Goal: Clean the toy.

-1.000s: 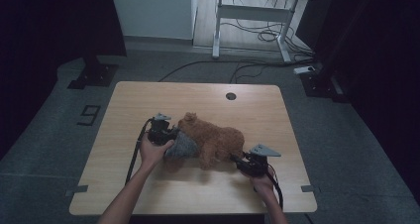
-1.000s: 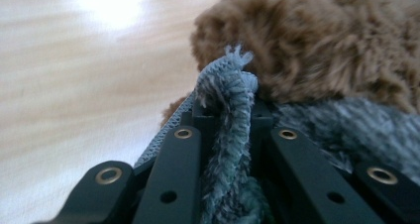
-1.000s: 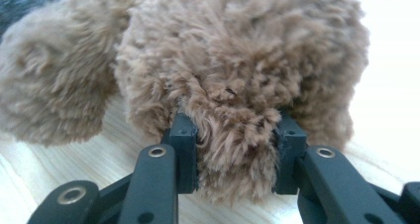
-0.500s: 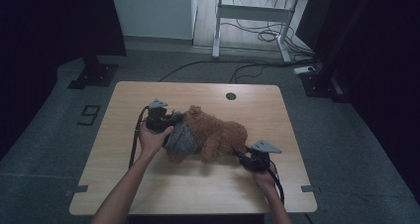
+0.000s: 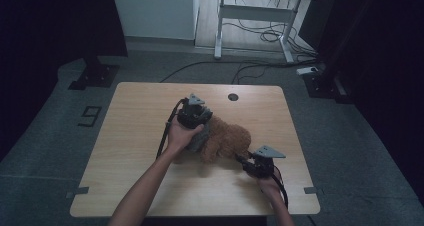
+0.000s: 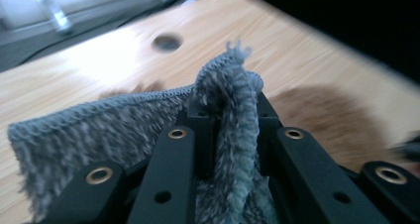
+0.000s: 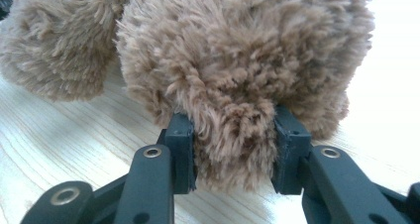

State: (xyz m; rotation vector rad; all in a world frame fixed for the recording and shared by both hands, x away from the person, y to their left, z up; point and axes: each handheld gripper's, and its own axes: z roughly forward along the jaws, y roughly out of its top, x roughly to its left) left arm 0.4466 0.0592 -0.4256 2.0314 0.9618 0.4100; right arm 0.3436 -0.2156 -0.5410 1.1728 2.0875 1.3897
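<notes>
A brown plush toy [image 5: 227,140] lies on the wooden table [image 5: 135,121], right of the middle. A grey knitted cloth [image 5: 201,138] hangs at its left side. My left gripper [image 5: 198,117] sits above the toy's left end, shut on a fold of the grey cloth [image 6: 124,122], which bunches up between the jaws of that gripper [image 6: 230,110]. My right gripper [image 5: 245,161] is at the toy's near right end. In the right gripper view this gripper [image 7: 233,130] is shut on a fluffy lobe of the plush toy [image 7: 237,60].
A round cable hole [image 5: 233,96] is in the table near its far edge, also seen as the hole [image 6: 167,42] beyond the cloth. A desk frame [image 5: 250,16] with cables stands on the floor behind. Dark stands flank the table.
My left gripper has lifted and carried the grey cloth to the right and farther away, over the toy's left end. The right gripper has kept its grip and place.
</notes>
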